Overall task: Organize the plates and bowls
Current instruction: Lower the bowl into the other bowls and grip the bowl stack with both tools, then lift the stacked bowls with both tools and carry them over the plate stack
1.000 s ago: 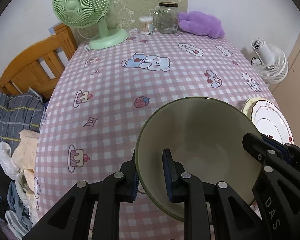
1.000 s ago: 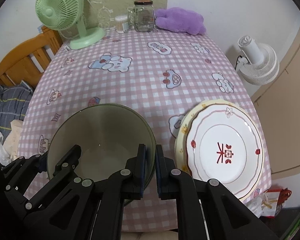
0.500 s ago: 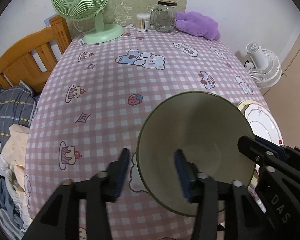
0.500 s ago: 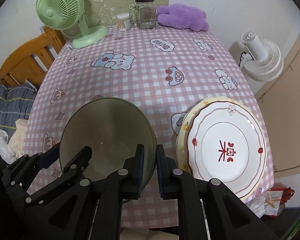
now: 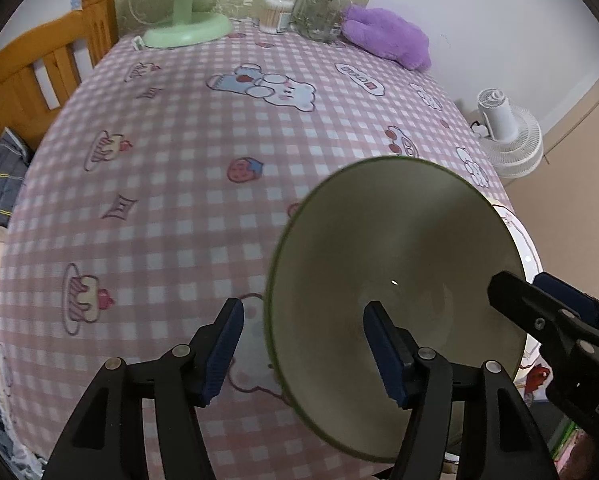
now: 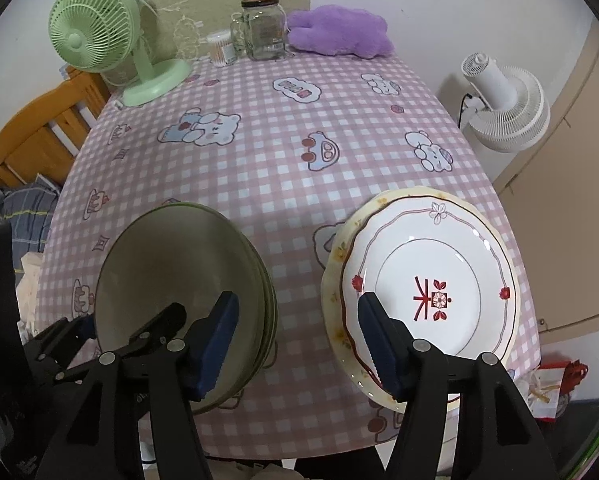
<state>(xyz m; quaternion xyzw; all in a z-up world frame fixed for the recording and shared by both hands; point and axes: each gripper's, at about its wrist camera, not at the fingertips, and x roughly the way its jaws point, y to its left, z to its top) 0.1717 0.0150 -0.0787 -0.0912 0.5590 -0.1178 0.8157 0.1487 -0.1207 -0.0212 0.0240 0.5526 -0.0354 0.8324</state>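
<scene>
At the left edge of both views a wooden bed frame [image 6: 39, 136] stands beside the table [image 6: 283, 168], with folded clothes heaped below it. A green fan [image 6: 99, 40] sits at the table's far left corner, a glass jar [image 6: 263, 28] and a purple plush toy [image 6: 339, 32] along the far edge.

The left tongs [image 5: 303, 354] are opening, their blue pads straddling the near-left rim of the green bowl [image 5: 395, 280]; neither pad presses on it. In the right wrist view the bowl shows extra rims at its right side, so it appears to sit nested in a stack of bowls near the table's front edge.

The right tongs [image 6: 297, 342] are also opening. Their left pad is over the bowl's right rim, their right pad over the near-left edge of the white plate [image 6: 431, 288]; the rim lies close by the left pad, but nothing is pinched.

The plate lies on a yellowish plate [image 6: 335, 256] at the table's front right, just beside the bowls. A white fan [image 6: 507, 108] stands off the table to the right.

The risks are likely these: a pad catching the rim as either pair pulls away could tilt the top bowl or drag the stack toward the near edge. The right pad could likewise nudge the plates, which already overhang the front edge slightly.
</scene>
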